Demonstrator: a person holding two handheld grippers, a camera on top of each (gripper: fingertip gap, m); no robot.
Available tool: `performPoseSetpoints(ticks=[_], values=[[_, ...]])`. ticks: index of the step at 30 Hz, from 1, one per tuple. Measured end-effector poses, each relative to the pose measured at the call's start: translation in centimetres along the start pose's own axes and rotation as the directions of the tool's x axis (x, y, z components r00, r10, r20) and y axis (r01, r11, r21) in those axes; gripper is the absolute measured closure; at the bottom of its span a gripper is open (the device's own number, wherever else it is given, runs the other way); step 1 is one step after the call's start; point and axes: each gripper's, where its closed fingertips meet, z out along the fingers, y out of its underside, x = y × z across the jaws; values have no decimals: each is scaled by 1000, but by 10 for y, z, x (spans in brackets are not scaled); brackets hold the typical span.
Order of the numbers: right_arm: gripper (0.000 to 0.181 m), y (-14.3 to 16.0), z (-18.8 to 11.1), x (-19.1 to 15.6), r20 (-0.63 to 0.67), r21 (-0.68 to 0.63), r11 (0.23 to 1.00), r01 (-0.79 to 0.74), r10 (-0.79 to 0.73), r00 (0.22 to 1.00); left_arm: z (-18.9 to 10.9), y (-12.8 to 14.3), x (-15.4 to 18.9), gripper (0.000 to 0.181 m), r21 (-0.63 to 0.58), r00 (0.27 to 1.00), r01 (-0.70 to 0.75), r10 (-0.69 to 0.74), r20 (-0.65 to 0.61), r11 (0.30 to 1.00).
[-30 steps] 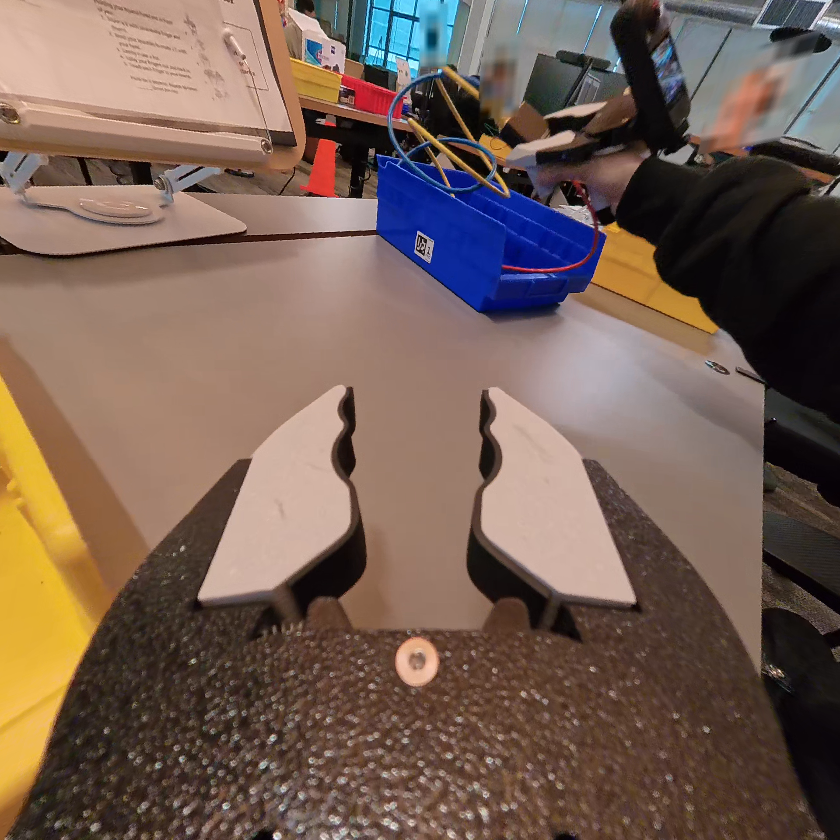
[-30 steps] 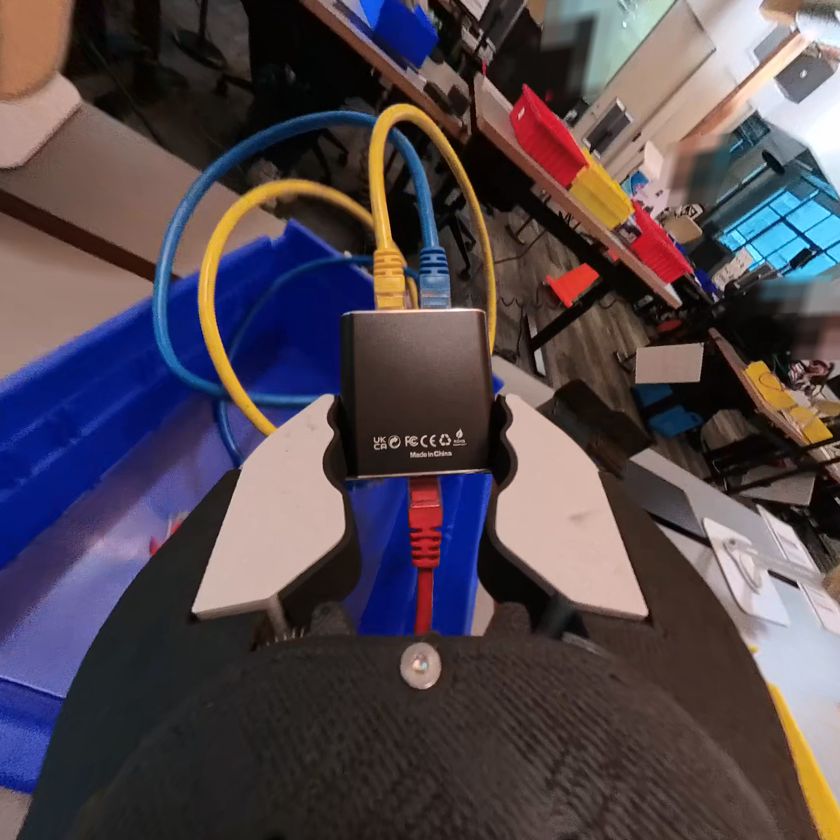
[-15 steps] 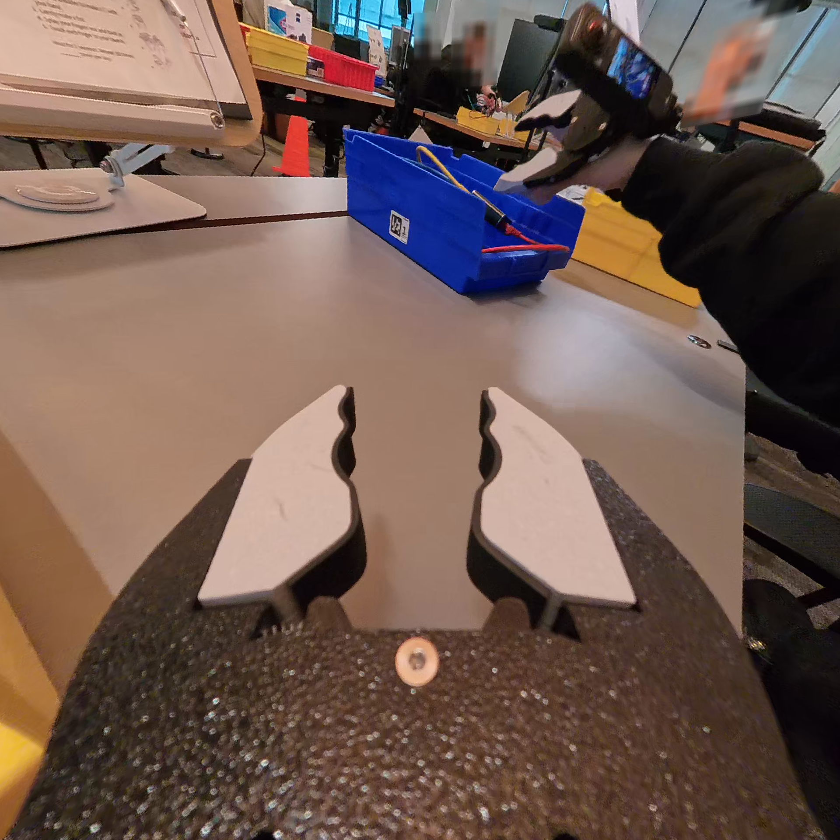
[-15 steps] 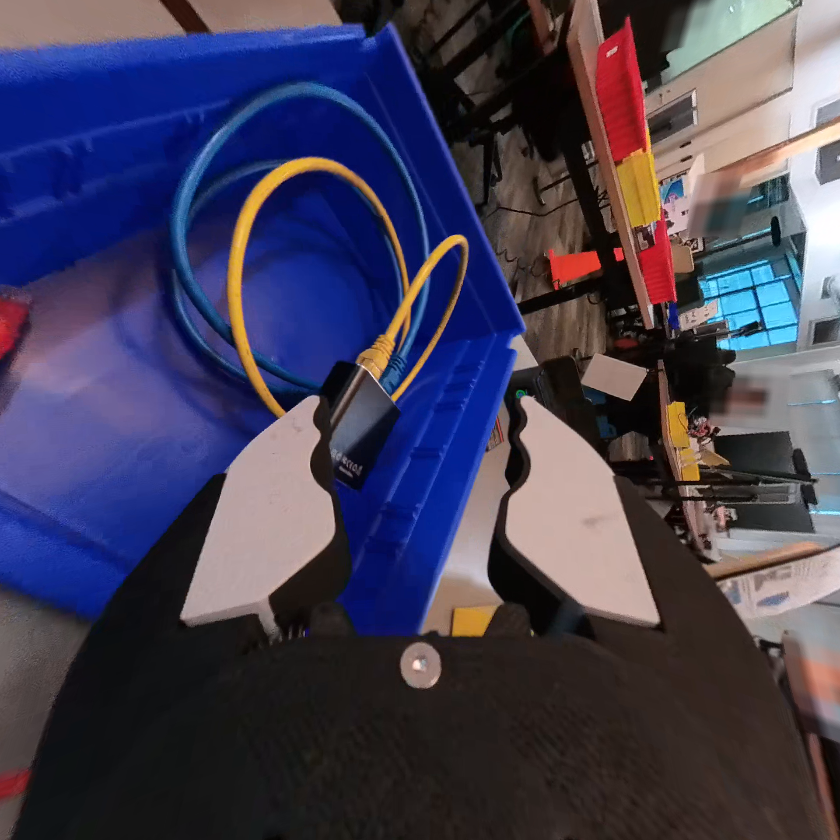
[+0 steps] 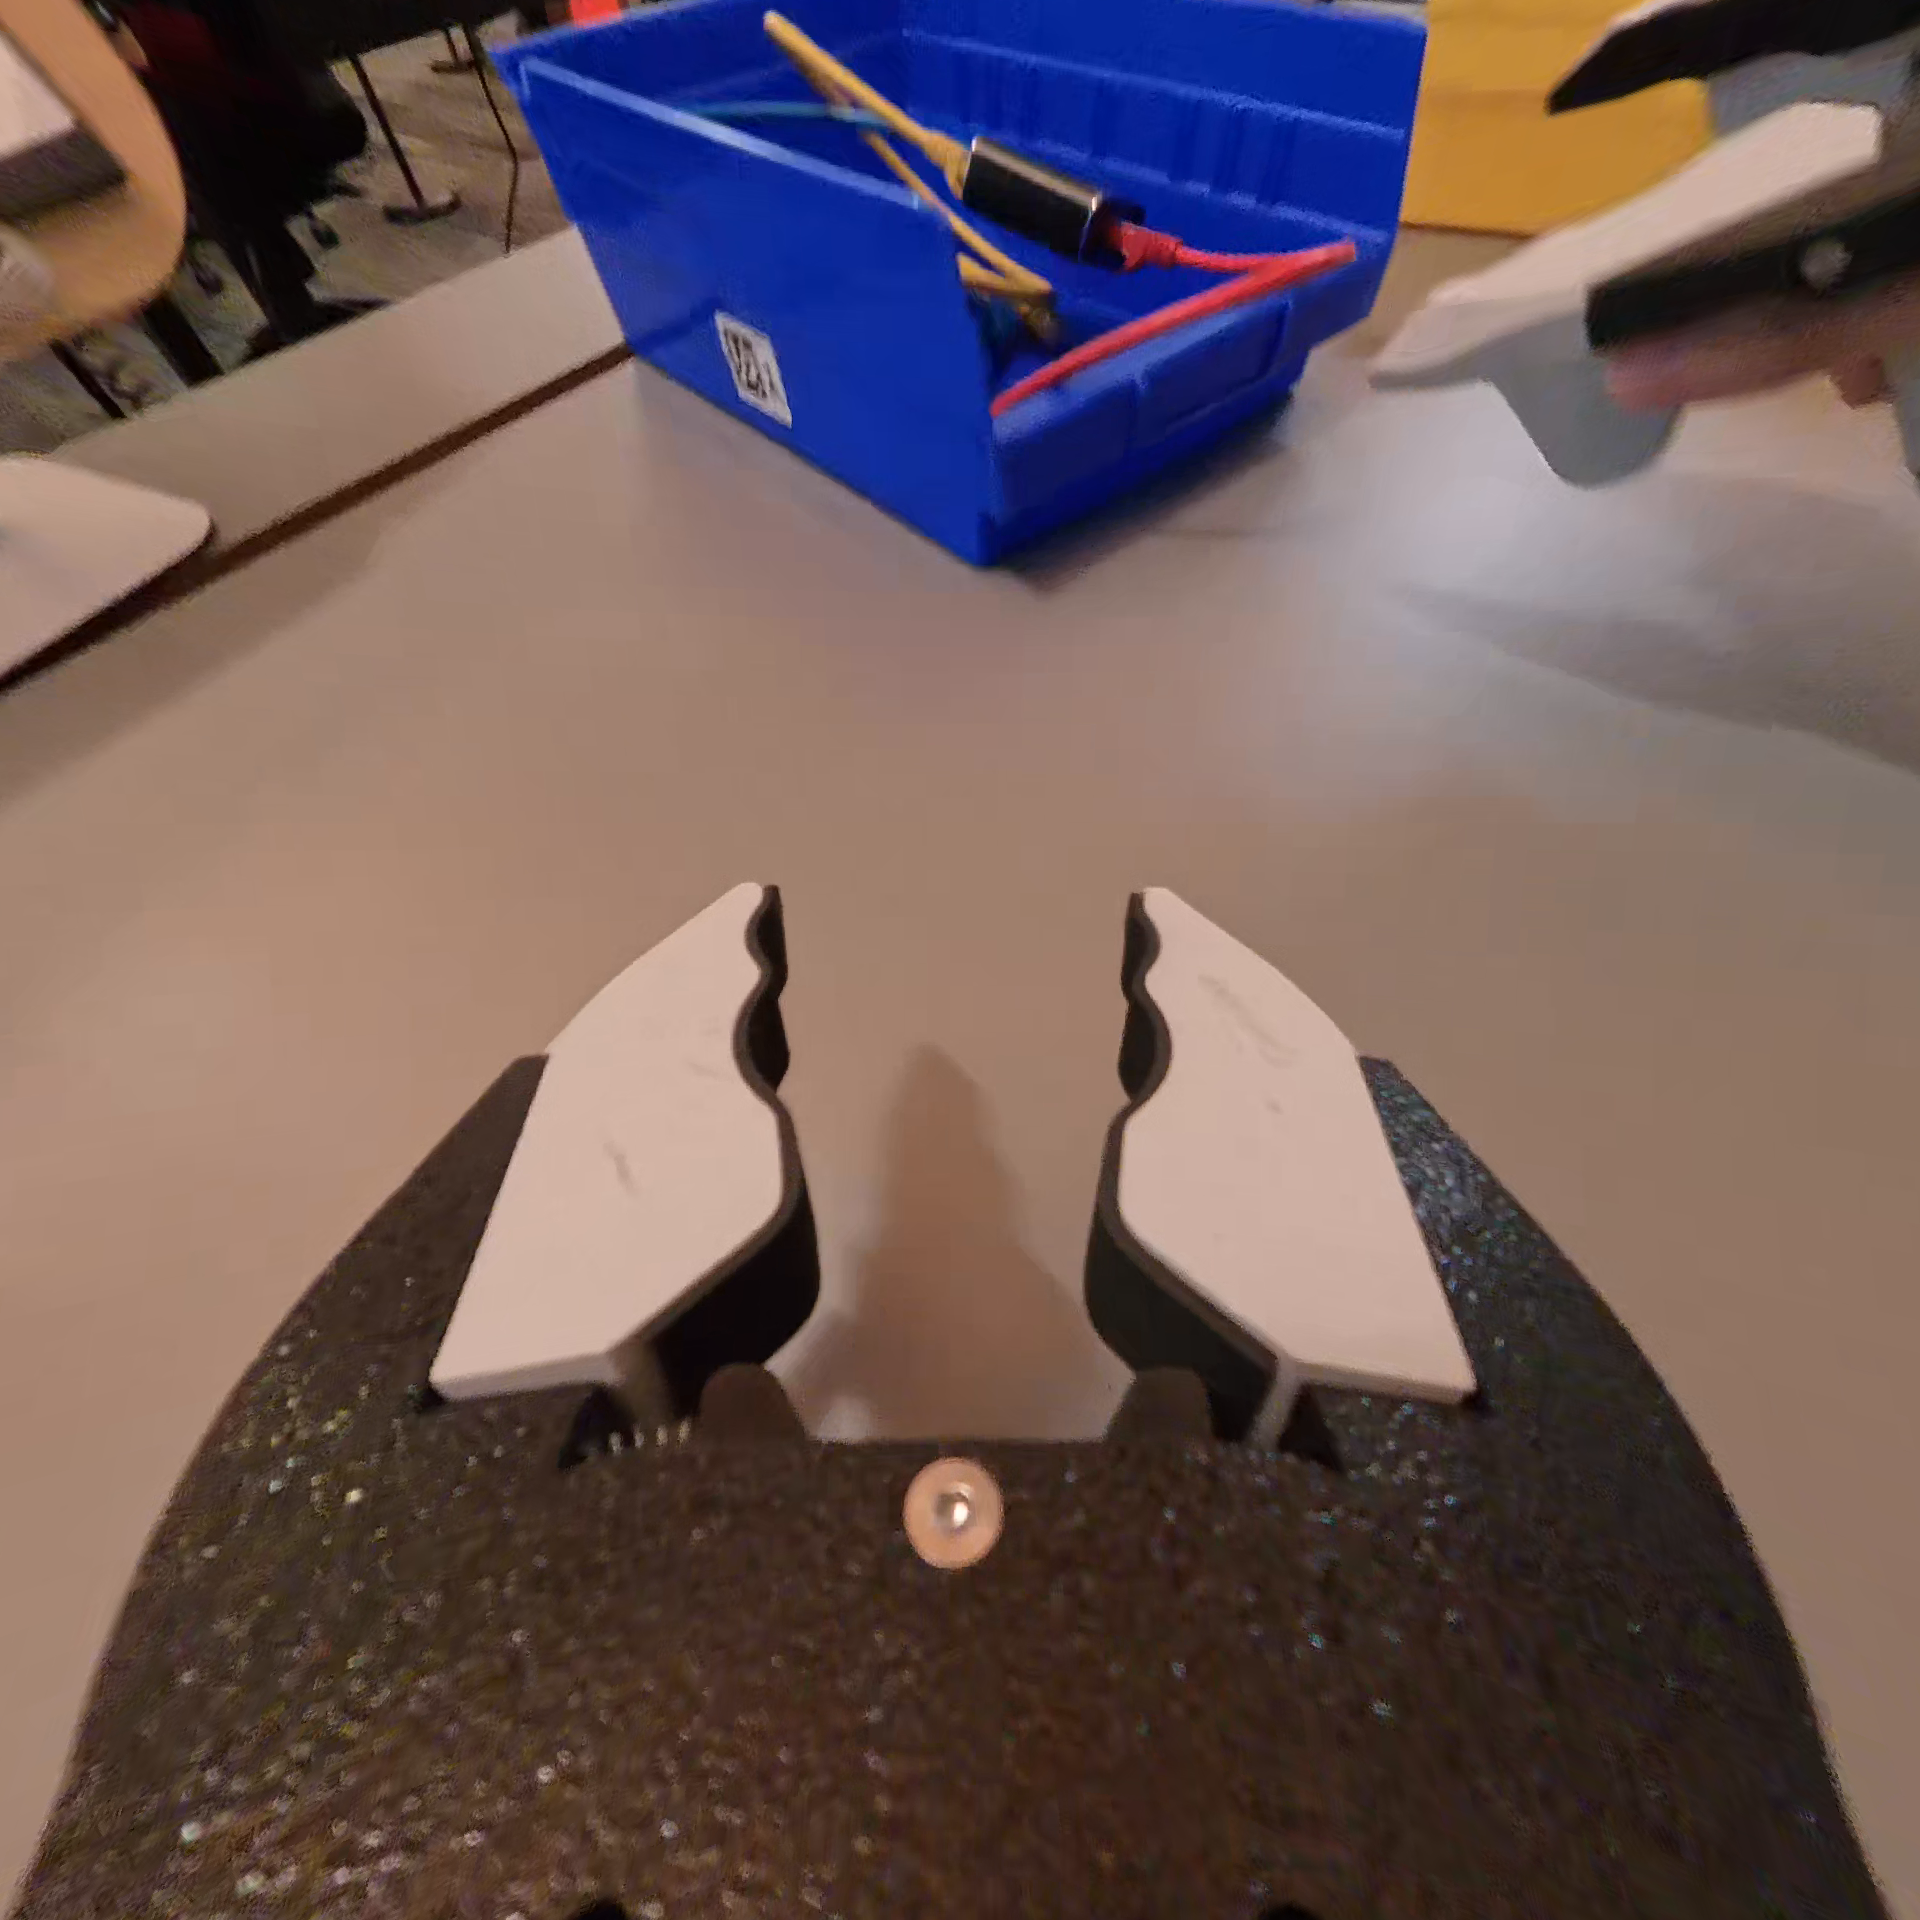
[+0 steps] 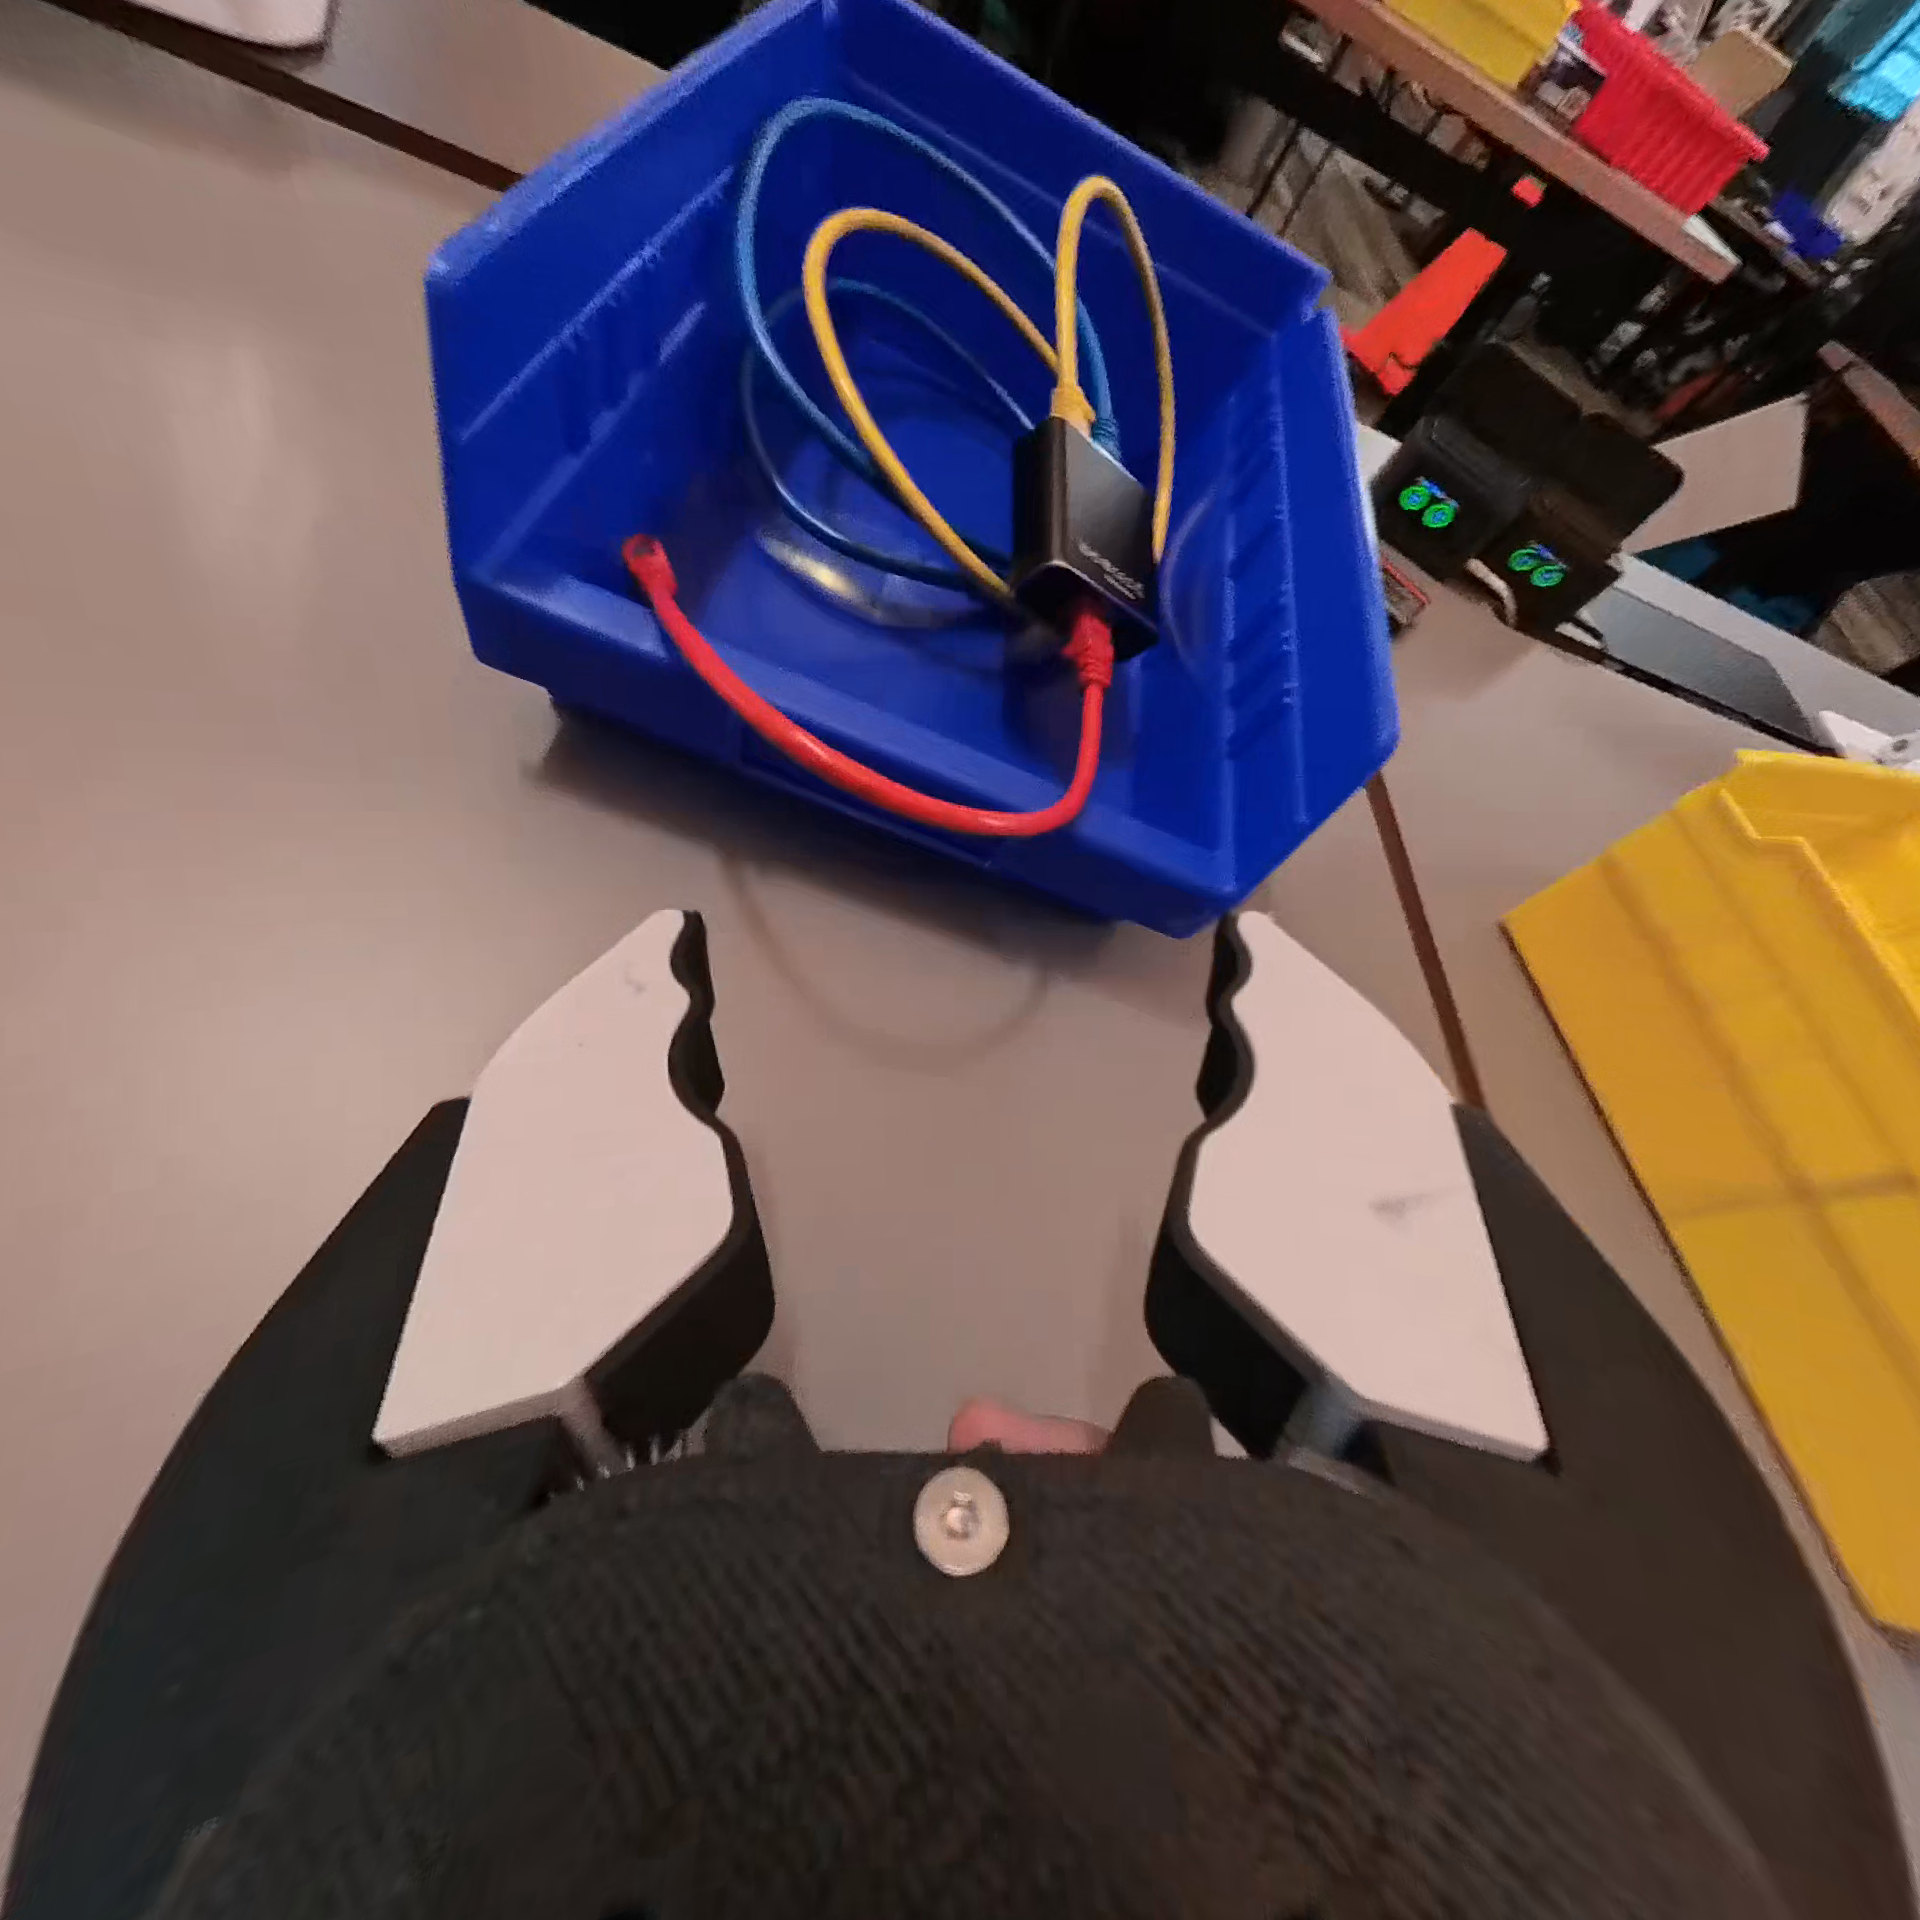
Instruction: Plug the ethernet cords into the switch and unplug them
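Cables and switch lie together in the blue bin [image 6: 582,436], which stands on the grey tabletop [image 6: 208,727] ahead of both tools. The black switch [image 6: 1086,540] leans near the right wall of the bin. A yellow cable [image 6: 914,312] and a blue cable [image 6: 769,343] enter its far end, and a red cable [image 6: 831,758] enters its near end. The other plug of the red cable lies free at the near left corner of the bin.

The right tool [image 6: 961,997] hovers over the tabletop just before the bin, with its jaws wide apart and nothing between them. The left tool [image 5: 951,971] is low over the tabletop, well apart from the bin, also open and empty.

Judging from this, the cords are plugged in and the unplugging is the step in hand. To do it well, one tool should hold the switch firmly by its two long sides, because it is light and will slide. The other tool should take a plug by its boot, not by the cord, press the latch tab, and pull straight along the port. The red plug looks the easiest to reach first. A yellow bin [image 6: 1714,1039] at the right stays out of the way.
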Motion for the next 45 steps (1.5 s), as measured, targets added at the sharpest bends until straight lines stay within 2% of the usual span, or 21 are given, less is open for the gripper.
performPoseSetpoints(ticks=[2, 6, 8, 12, 16, 18, 20, 23, 26, 29, 32, 35, 37, 39, 41, 43, 45], values=[[90, -3, -4, 7, -47, 29, 1000, 2, 0, 999, 30, -27, 2, 114, 17, 1000, 22, -22, 14, 1000], [86, -8, -4, 1, 4, 60, 997, -49, 49, 999, 90, -90, -12, 108, 67, 989, 128, -132, 70, 990], [85, -8, -2, 3, 0, 63, 996, -58, 58, 998, 120, -110, -23, 107, 54, 977, 182, -187, 102, 982], [84, -10, 0, 5, 4, 77, 992, -97, 97, 995, 169, -118, -39, 114, -29, 960, 221, -212, 183, 975], [84, -11, 1, 6, 9, 81, 991, -103, 102, 995, 193, -107, -42, 122, -110, 959, 207, -180, 217, 972], [84, -12, 0, 5, 17, 85, 991, -103, 102, 995, 196, -99, -41, 131, -147, 964, 196, -163, 210, 969], [85, -14, -1, 4, 23, 89, 991, -101, 99, 995, 192, -98, -45, 162, -142, 964, 193, -161, 210, 971], [85, -17, -4, 2, 24, 89, 992, -83, 82, 996, 174, -88, -68, 174, -140, 954, 148, -104, 281, 979], [85, -27, -10, -5, 42, 111, 991, -69, 64, 997, 143, -74, -80, 177, -108, 959, 121, -88, 269, 987], [85, -46, -22, -21, 98, 161, 985, -64, 49, 994, 95, -52, -86, 177, -83, 960, 116, -91, 265, 990], [85, -75, -45, -54, 222, 228, 971, -76, 25, 975, 33, -24, -89, 177, -45, 950, 115, -97, 296, 992], [85, -102, -75, -107, 399, 267, 954, -134, 17, 917, -31, 4, -91, 178, 6, 931, 148, -141, 335, 989], [86, -124, -102, -158, 576, 295, 936, -190, -16, 817, -69, 19, -91, 178, 42, 918, 155, -160, 363, 987], [88, -145, -122, -207, 699, 309, 928, -207, -74, 711, -102, 32, -90, 178, 72, 903, 150, -166, 397, 986], [87, -171, -122, -249, 742, 295, 939, -177, -109, 661, -127, 43, -90, 179, 100, 888, 144, -173, 427, 985], [83, -197, -118, -298, 808, 248, 959, -134, -129, 574, -146, 50, -90, 179, 133, 871, 150, -195, 451, 980], [81, -216, -109, -349, 883, 122, 989, -88, -67, 464, -157, 54, -91, 179, 162, 856, 153, -213, 470, 975]])
